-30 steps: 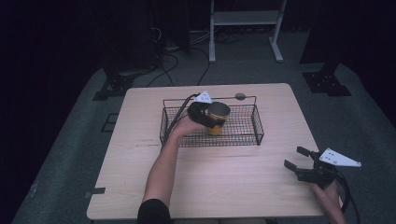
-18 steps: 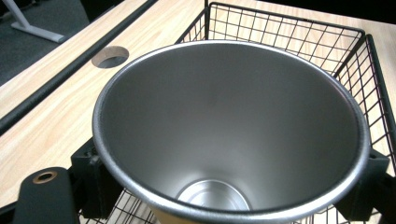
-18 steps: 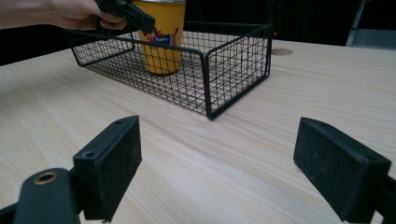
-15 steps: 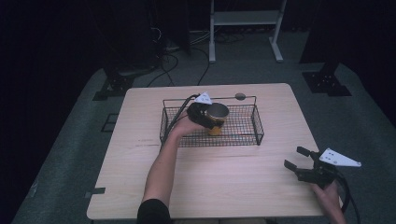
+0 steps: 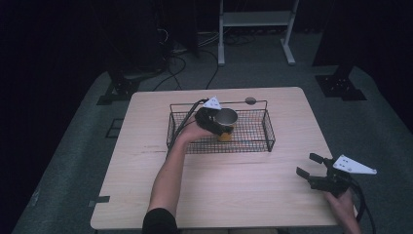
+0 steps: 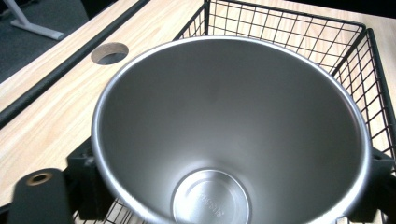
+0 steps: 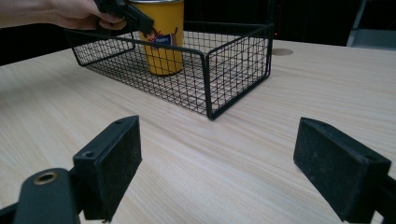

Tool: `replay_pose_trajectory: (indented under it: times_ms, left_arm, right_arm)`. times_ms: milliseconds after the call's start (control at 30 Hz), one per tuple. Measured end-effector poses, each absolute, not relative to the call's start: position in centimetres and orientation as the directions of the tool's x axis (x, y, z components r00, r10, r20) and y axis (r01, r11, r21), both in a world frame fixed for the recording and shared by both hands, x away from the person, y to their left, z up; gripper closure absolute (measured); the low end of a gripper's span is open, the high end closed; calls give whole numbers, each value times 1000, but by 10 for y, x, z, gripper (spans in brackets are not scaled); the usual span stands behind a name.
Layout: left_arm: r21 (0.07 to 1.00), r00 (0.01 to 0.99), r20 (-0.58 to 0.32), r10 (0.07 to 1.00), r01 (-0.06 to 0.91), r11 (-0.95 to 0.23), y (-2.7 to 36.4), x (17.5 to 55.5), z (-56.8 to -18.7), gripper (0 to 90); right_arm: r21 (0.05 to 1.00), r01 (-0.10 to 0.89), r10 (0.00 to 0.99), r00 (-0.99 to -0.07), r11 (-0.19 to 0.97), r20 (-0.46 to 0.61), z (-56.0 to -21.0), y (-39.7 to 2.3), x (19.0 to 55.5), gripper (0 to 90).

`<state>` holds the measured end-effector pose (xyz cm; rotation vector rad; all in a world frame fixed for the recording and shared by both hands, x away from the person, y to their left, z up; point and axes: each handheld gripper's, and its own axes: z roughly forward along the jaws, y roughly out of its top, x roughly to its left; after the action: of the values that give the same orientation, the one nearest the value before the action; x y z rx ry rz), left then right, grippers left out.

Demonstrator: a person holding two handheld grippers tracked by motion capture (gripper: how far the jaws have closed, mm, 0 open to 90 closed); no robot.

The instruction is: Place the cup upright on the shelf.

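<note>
Left tongs point(image 5: 214, 119) pinching yellow steel cup point(image 5: 225, 122) inside wire basket point(image 5: 268, 131); right tongs point(image 5: 316, 168) spread, idle over table point(image 5: 234, 180); advise lowering cup level before release

A black wire basket point(image 5: 253, 130) sits at upper centre of the light wooden tabletop point(image 5: 234, 180); a yellow steel-lined cup point(image 5: 226, 119) stands inside its left half.
</note>
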<state>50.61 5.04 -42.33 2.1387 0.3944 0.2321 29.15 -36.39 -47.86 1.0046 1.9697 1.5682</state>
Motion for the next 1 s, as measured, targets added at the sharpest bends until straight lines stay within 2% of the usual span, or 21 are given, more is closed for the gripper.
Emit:
replay_pose_trajectory:
  times_ms: [400,1000]
  left_arm:
    - [832,925,36,378,182,-523,50,505,-418,28]
    - [860,921,58,385,149,-487,55,498,-397,16]
  right_arm:
    - [957,272,755,-647,99,106,-479,-364,291,141]
    - [958,270,750,-653,98,108,-479,-365,291,135]
